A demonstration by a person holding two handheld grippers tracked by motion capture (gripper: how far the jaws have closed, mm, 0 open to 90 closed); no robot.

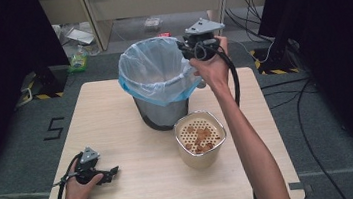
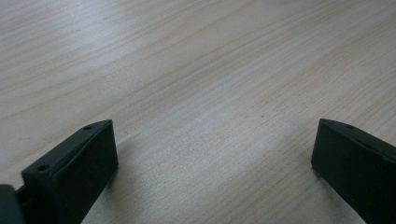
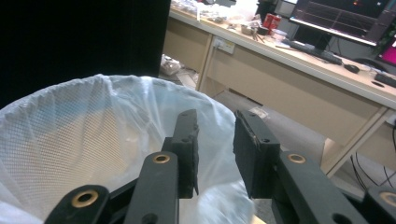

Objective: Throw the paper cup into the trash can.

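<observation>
A dark mesh waste bin [image 1: 152, 113] with a pale blue plastic liner [image 1: 154, 72] stands at the back middle of the wooden table [image 1: 116, 116]. In front of it to the right sits a cream container [image 1: 201, 152] with a perforated insert and brown pieces inside. My right gripper [image 1: 182, 49] is held up at the bin's right rim. In the right gripper view its jaws [image 3: 215, 119] point over the liner [image 3: 84, 130], open, with nothing between them. My left gripper [image 1: 114, 172] lies on the table near the front left corner. Its jaws [image 2: 215, 126] stand wide open over bare wood.
Black curtains hang on both sides. Beyond the table, a wooden desk [image 1: 153, 1] stands with bags and small items on the floor below it. Cables [image 1: 284, 92] run across the floor to the right. A monitor and keyboard [image 3: 327, 46] sit on a desk behind the bin.
</observation>
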